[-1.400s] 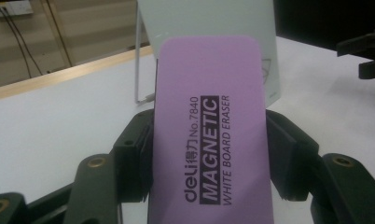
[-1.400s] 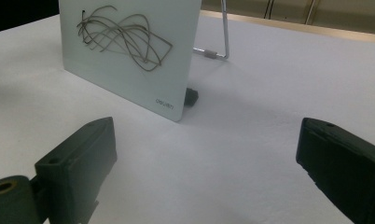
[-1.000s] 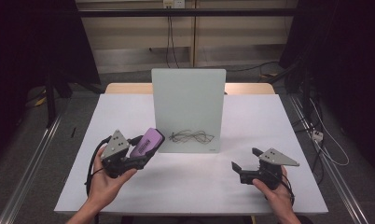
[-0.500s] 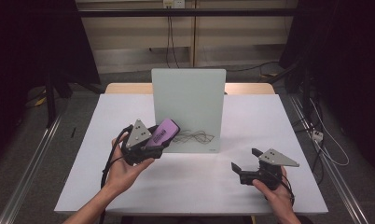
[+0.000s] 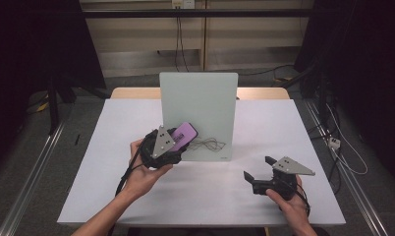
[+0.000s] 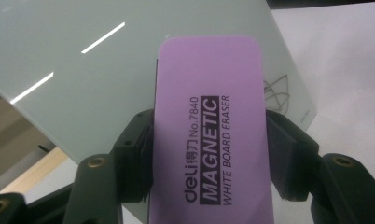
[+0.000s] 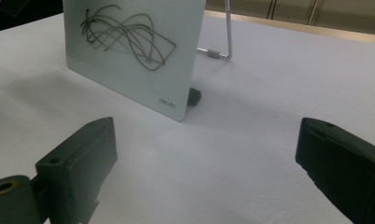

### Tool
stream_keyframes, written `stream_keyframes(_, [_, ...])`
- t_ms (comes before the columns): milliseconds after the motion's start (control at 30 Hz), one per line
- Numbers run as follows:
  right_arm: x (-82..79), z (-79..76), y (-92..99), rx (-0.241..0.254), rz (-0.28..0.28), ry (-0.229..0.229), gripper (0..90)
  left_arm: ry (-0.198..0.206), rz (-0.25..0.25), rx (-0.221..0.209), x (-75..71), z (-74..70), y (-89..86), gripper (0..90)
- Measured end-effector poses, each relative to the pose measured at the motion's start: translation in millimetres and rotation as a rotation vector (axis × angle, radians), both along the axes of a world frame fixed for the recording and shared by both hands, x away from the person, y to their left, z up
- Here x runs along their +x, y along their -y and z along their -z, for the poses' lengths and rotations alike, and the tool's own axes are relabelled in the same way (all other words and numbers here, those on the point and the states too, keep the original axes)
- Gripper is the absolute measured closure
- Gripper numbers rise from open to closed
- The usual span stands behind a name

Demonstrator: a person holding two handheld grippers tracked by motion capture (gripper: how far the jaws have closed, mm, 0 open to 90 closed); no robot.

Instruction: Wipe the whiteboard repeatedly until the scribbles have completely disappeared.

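Eraser [image 5: 184, 134] sits clenched in the left gripper [image 5: 177, 141] at frame centre against the whiteboard [image 5: 205, 98]; scribble [image 5: 208, 145] remains unwiped, right gripper [image 5: 257, 169] rests released at lower right.

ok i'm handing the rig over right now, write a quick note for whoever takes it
Left gripper: shut on the purple eraser, held up at the lower left of the whiteboard, just left of the scribble. Whether the eraser touches the glass yet I cannot tell.
Right gripper: open, holding nothing, resting low over the table in front of the board's right side.
The board stands upright on its wire stand mid-table.
Done: eraser picked up and brought to the board.
Left: the scribble is unwiped; probably sweep the eraser right across it.
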State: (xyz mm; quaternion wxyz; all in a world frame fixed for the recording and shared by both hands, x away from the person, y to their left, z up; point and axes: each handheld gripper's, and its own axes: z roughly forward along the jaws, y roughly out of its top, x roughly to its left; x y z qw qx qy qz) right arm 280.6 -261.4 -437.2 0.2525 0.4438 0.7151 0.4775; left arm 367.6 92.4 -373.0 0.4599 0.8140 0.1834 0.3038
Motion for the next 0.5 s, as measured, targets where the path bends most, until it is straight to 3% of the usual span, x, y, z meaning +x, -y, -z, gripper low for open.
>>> stream_keyframes(433, [0.2,0.1,-0.2,-0.005,-0.001,0.001,5.5,0.047,-0.026,0.094,4.2,22.1,6.2,40.7])
stream_keyframes(500, [0.1,-0.2,-0.4,-0.003,-0.003,0.004,5.5,0.045,-0.029,0.092,3.4,22.0,8.0,40.7])
